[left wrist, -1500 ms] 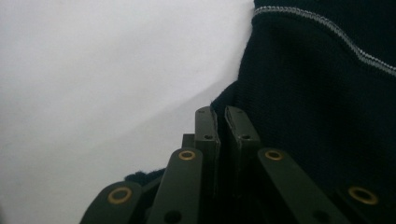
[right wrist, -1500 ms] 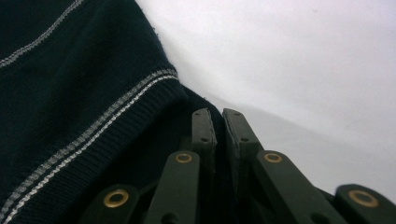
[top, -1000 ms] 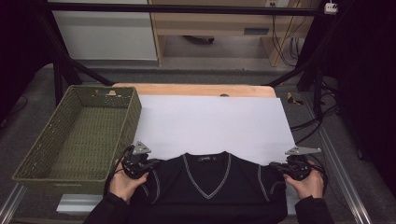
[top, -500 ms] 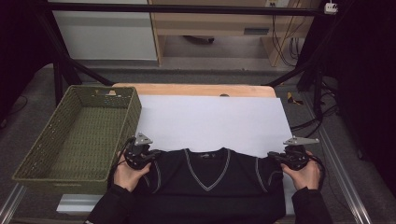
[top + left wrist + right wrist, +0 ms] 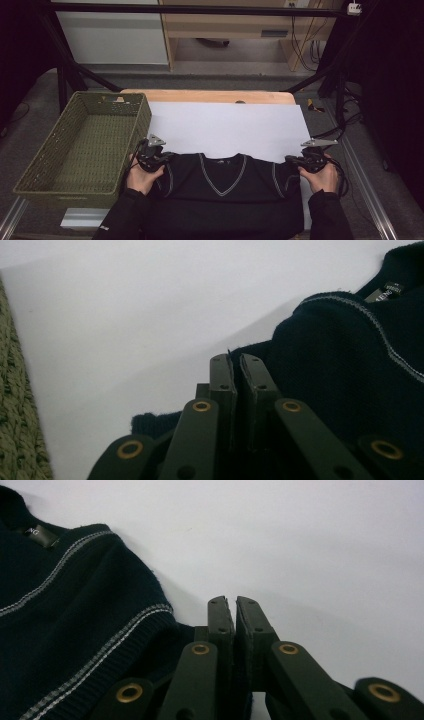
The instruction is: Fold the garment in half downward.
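Observation:
A black V-neck sweater (image 5: 220, 200) with thin grey stripes lies at the near edge of the white sheet (image 5: 225, 125), its collar pointing away from the person. My left gripper (image 5: 167, 156) is shut on the sweater's left shoulder edge, and my right gripper (image 5: 291, 160) is shut on its right shoulder edge. In the left gripper view the jaws (image 5: 235, 359) stand pressed together with dark knit (image 5: 340, 370) bunched at their right. In the right gripper view the jaws (image 5: 231, 601) are likewise together, with the striped armhole (image 5: 65, 605) to their left. The sweater's lower part runs off the bottom of the high view.
A green woven basket (image 5: 107, 96) stands at the left, its wall close to my left gripper. The wooden table edge (image 5: 210, 96) shows beyond the white sheet. Black frame posts and cables stand at the far sides.
Both hands have carried the sweater away from the person, farther onto the white sheet. More of its body lies on the table now.

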`<state>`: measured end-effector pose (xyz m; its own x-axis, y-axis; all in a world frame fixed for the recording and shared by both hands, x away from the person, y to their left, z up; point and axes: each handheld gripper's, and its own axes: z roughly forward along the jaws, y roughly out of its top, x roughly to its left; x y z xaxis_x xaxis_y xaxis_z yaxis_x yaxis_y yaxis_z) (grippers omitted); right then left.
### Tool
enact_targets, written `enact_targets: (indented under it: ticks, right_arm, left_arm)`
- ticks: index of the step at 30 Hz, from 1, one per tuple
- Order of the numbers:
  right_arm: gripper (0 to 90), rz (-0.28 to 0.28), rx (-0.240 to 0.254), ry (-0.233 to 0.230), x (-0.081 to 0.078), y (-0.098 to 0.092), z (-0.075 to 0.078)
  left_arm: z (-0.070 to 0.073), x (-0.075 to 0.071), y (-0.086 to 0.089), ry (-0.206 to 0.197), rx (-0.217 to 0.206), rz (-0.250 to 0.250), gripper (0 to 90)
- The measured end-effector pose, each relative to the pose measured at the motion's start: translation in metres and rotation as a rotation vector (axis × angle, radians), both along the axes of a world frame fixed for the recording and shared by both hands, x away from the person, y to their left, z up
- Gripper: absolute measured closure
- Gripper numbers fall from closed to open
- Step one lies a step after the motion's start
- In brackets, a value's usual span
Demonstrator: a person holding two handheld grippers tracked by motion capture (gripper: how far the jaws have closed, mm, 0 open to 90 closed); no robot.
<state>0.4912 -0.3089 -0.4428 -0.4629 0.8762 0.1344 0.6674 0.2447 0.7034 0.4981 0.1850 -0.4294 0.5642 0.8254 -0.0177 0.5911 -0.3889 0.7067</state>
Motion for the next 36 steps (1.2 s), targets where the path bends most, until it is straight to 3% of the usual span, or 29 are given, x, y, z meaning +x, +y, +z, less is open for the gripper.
enact_targets:
  ticks: [7,9,11,16,19,21,24,26,28,30,33,36]
  right_arm:
    - [86.4,0.022,-0.019,-0.006,0.006,0.002,0.009]
    - [86.2,0.049,-0.032,0.014,0.005,0.004,0.009]
    - [86.1,0.063,-0.05,0.029,0.004,0.003,0.003]
    - [85.8,0.04,-0.035,0.053,0.005,-0.006,-0.015]
    - [83.4,0.062,-0.037,0.047,0.004,-0.006,-0.02]
    - [78.3,0.085,-0.049,0.052,0.003,-0.005,-0.02]
    - [60.9,0.081,-0.053,0.077,0.0,-0.005,-0.021]
    - [55.9,0.093,-0.084,0.091,-0.002,-0.005,-0.023]
    - [52.7,0.092,-0.081,0.095,-0.005,-0.006,-0.025]
    - [56.5,0.103,-0.08,0.09,-0.007,-0.007,-0.026]
    - [80.2,0.122,-0.05,0.136,-0.01,-0.005,-0.024]
    - [84.9,0.097,-0.076,0.162,-0.009,-0.001,-0.019]
  left_arm:
    - [0.008,0.004,0.0,-0.011,-0.004,0.008,84.8]
    - [0.006,0.003,0.001,-0.008,0.007,0.003,84.8]
    - [0.0,0.001,0.001,0.005,0.021,-0.002,84.8]
    - [-0.007,0.001,0.002,0.024,0.03,-0.003,84.8]
    - [-0.008,0.0,0.002,0.033,0.033,-0.009,84.7]
    - [-0.008,-0.001,0.002,0.033,0.032,-0.011,84.7]
    - [-0.009,-0.001,0.002,0.035,0.032,-0.017,84.7]
    - [-0.009,-0.002,0.002,0.037,0.033,-0.019,84.7]
    - [-0.009,-0.001,0.002,0.039,0.033,-0.019,84.7]
    - [-0.009,-0.001,0.002,0.042,0.034,-0.017,84.7]
    - [-0.009,-0.001,0.003,0.042,0.03,-0.016,84.7]
    - [-0.007,0.0,0.003,0.036,0.024,-0.011,84.7]
